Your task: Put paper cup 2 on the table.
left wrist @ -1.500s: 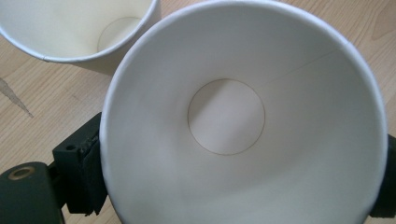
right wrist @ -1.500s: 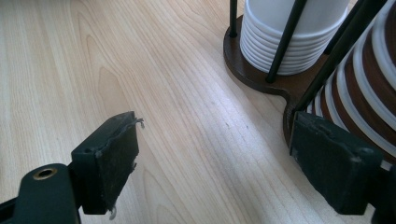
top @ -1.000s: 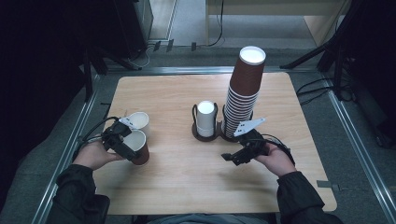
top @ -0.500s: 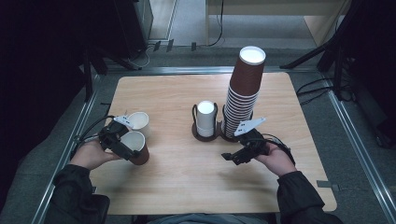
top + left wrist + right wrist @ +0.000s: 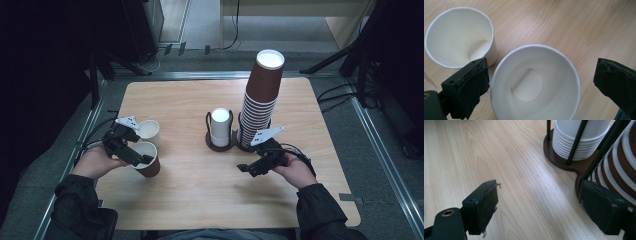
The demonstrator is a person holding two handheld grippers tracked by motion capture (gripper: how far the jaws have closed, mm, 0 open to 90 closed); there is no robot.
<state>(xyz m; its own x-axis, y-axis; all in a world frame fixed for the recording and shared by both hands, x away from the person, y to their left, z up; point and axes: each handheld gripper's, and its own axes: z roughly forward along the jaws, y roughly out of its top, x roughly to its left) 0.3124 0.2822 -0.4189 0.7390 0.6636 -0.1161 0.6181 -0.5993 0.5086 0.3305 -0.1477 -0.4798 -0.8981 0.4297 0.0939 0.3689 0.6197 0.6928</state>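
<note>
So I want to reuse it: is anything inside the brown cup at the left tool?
The brown cup between the left tool jaws looks empty: white walls and bare bottom. The rim hides part of the near wall.

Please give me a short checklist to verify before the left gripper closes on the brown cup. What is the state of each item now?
1. Left gripper open, one jaw on each side of the brown cup: ok.
2. Brown cup upright and empty: ok.
3. Jaws touching the cup wall: cannot tell; the left gripper view shows a gap at one jaw.
4. White cup apart from the brown cup: not ok; it stands right beside it, close to one jaw.
5. Right gripper open, holding nothing, near the tall cup stack: ok.
6. Table bare in front of the person: ok.
</note>
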